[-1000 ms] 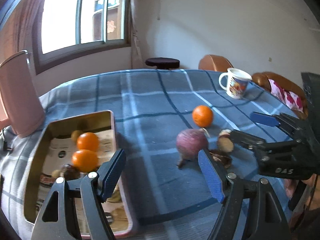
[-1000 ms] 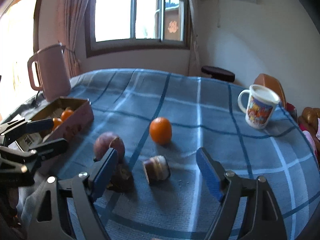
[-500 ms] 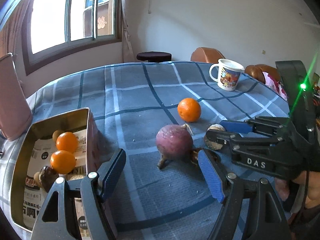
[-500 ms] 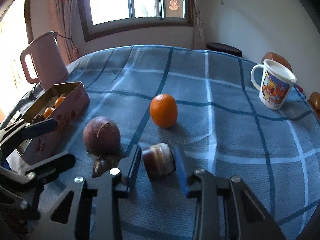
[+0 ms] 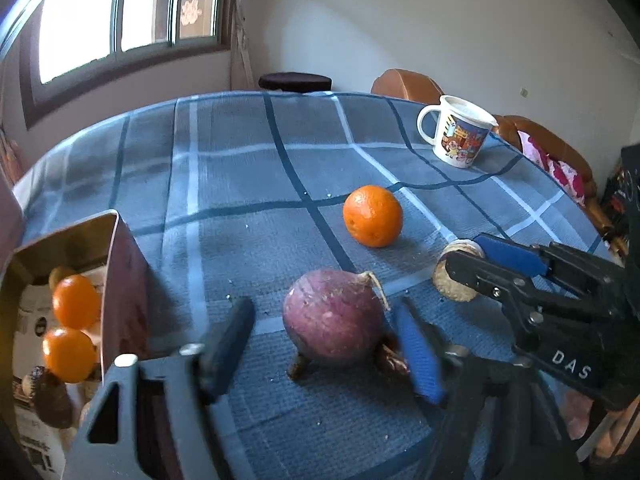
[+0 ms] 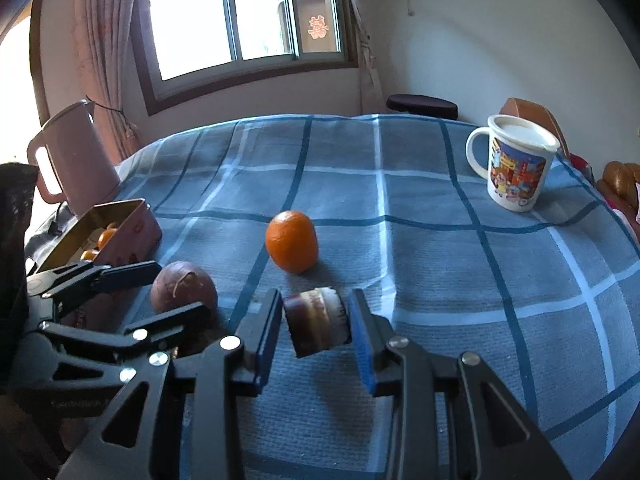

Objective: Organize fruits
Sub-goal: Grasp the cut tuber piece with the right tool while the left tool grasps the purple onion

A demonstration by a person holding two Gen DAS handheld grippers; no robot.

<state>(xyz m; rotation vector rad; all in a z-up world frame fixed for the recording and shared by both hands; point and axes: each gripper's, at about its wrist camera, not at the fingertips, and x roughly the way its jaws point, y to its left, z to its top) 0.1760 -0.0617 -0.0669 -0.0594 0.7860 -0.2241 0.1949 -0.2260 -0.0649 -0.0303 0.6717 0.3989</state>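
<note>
A round purple fruit (image 5: 334, 318) lies on the checked tablecloth between the open jaws of my left gripper (image 5: 320, 352); it also shows in the right wrist view (image 6: 182, 292). My right gripper (image 6: 316, 328) is shut on a cut purple-and-cream fruit piece (image 6: 318, 326) and holds it just above the cloth; the piece shows in the left wrist view (image 5: 456, 280) too. An orange (image 5: 372, 216) (image 6: 293, 246) lies further back. A small dark fruit (image 5: 394, 358) sits behind the purple one. The gold tin (image 5: 120, 264) at left holds two oranges (image 5: 74, 300) and some dark fruits.
A cartoon mug (image 6: 516, 164) stands at the far right of the table. A pink kettle (image 6: 74, 160) stands behind the tin (image 6: 128, 216). Brown chairs (image 5: 404, 86) and a dark stool (image 5: 294, 80) are beyond the table's far edge.
My right gripper closed on the cut fruit piece and lifted it slightly. My left gripper moved forward and right, so its open jaws now flank the purple fruit.
</note>
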